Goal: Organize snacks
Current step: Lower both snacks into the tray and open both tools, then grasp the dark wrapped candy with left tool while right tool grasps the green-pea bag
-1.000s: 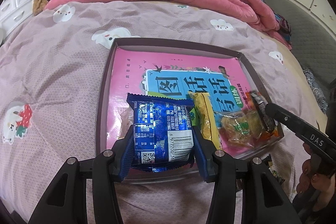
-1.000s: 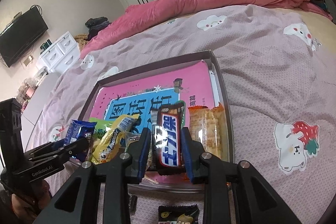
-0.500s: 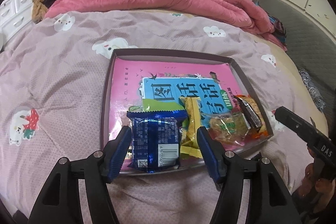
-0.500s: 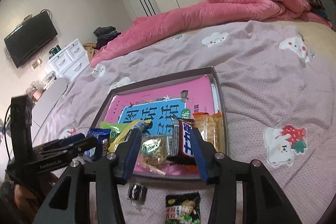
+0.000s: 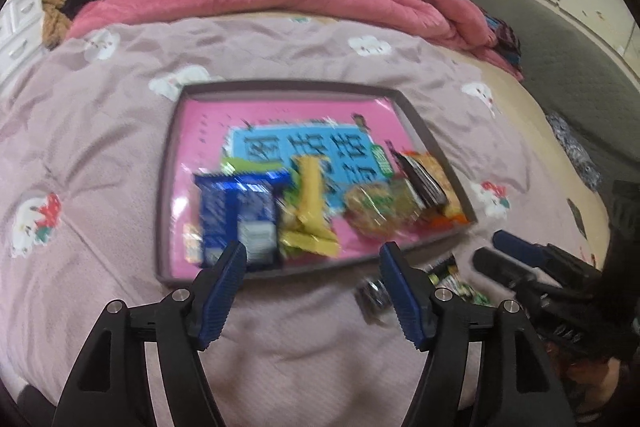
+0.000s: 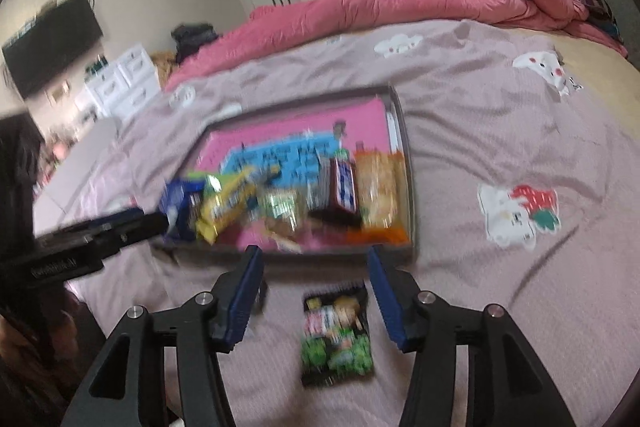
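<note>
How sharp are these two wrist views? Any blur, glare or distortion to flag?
Left wrist view: the tray and its snacks, such as the blue packet, are smeared by motion blur, while the left gripper stays crisp; a sheen sits on the tray's pink liner. Right wrist view: same blur on the green-and-black packet on the bedspread; the right gripper is sharp. Both show fisheye bending and dark corners.

Each claw (image 5: 312, 281) has black arms, silver screws and ribbed blue pads (image 6: 246, 297); one side bears white lettering.
</note>
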The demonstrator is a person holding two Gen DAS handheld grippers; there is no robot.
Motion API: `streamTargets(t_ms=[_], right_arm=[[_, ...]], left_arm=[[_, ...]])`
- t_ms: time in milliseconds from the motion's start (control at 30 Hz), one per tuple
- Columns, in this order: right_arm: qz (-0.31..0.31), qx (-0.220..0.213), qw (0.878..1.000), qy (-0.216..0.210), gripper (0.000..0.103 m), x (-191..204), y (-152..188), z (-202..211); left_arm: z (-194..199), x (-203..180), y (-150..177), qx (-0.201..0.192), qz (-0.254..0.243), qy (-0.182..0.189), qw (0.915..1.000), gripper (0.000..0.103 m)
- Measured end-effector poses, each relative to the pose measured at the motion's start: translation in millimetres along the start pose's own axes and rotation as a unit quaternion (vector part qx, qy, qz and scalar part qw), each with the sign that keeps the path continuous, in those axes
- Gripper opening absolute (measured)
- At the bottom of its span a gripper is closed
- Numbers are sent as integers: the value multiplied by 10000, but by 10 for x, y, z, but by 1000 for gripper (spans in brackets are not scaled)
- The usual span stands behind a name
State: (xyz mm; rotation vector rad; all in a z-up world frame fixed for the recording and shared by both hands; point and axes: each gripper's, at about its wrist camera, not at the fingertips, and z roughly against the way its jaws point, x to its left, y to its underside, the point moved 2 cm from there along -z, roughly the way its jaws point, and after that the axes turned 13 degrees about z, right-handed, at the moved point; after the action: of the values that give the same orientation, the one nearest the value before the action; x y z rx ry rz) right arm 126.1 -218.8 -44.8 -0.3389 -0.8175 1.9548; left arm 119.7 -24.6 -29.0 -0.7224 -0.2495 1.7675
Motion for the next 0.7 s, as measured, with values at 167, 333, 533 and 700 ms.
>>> streamTargets(t_ms=[167, 333, 533, 700], right_arm=[[294, 409, 9987, 110, 54, 52, 197, -91], [363, 642, 9972, 101, 54, 49, 301, -207], [625, 896, 9939, 117, 54, 129, 396, -371], [778, 936, 9924, 174, 47, 131, 432, -410]], left_arm=[[-97, -109, 177, 244, -90, -71, 9996, 71], [-237, -174, 298, 535, -80, -59, 9985, 71], [-447, -227, 412, 850, 24, -18, 9964, 71], [-599, -232, 442, 1055, 183, 20, 9942, 70]])
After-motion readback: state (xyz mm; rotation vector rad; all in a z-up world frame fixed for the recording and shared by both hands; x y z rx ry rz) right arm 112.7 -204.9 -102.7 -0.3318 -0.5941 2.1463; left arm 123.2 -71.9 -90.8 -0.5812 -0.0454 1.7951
